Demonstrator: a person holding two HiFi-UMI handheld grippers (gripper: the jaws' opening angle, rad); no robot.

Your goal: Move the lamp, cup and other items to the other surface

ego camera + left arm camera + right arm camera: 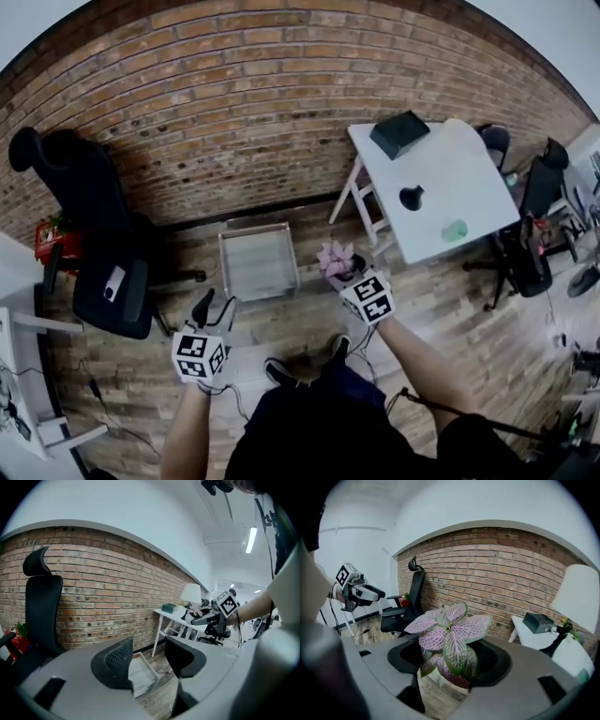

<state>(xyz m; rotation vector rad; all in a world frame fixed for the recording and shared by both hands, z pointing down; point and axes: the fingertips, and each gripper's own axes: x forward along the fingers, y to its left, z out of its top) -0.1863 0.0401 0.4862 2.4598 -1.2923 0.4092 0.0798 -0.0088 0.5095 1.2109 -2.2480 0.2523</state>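
The right claw [452, 663] is pinching a small plant [449, 637]. Its pads are closed on the part under the leaves, which I judge to be a little pot, but the leaves hide it. The plant hangs in the air above the wooden floor and rests on no surface.

It should be light. The pink-veined leaves are soft and easy to bruise, so the low hold under them is the right one, and the plant must stay upright or soil may fall out.

The left claw [149, 658] is spread with nothing between its jaws. Just beyond it a wire tray [258, 262] lies on the floor.

Ahead and to the right of the right claw stands a white worktop [473, 178] with a lamp [577, 595], a dark box [399, 133] and a green cup [455, 230]. The wide lampshade and the near edge of the worktop are what the plant could hit. A black office chair [89, 216] stands well apart, to the left of the left claw.
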